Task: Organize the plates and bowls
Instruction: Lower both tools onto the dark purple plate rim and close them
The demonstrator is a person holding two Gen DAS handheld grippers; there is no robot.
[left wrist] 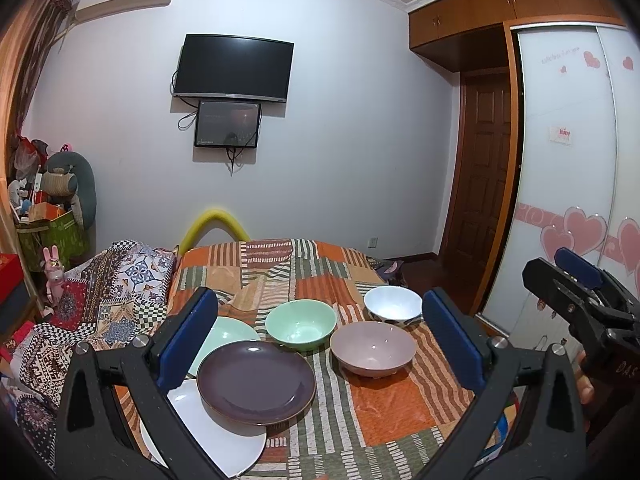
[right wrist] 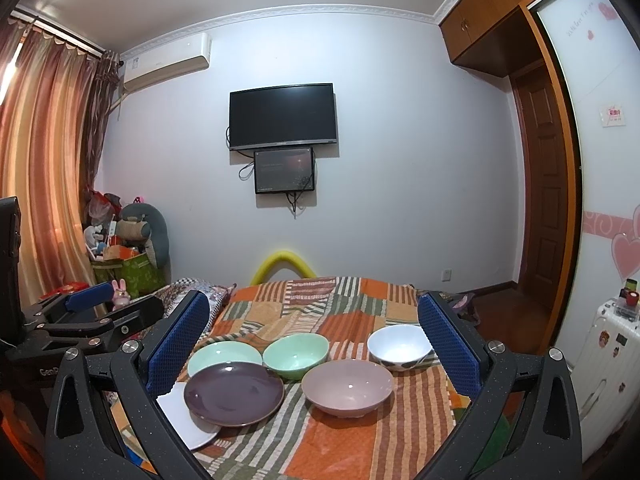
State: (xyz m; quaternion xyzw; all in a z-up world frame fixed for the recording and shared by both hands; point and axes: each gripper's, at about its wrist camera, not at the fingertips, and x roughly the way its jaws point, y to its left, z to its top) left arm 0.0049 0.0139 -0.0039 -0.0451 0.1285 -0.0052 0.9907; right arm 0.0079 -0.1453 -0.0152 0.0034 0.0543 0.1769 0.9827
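Observation:
On a striped patchwork cloth (left wrist: 384, 412) lie a purple plate (left wrist: 256, 382) overlapping a white plate (left wrist: 224, 444), and a pale green plate (left wrist: 228, 334) behind them. To their right stand a green bowl (left wrist: 301, 324), a pink bowl (left wrist: 373, 348) and a white bowl (left wrist: 393, 303). My left gripper (left wrist: 320, 340) hovers open above and in front of the dishes, holding nothing. The right wrist view shows the same purple plate (right wrist: 234, 394), green bowl (right wrist: 296, 354), pink bowl (right wrist: 347, 388) and white bowl (right wrist: 400, 346). There my right gripper (right wrist: 314, 350) is open and empty too.
Patterned bedding (left wrist: 108, 300) is piled left of the cloth. A yellow foam tube (left wrist: 216, 220) arches behind the far edge. A white suitcase (right wrist: 608, 344) and a sliding wardrobe (left wrist: 568, 160) are on the right. A TV (left wrist: 234, 68) hangs on the far wall.

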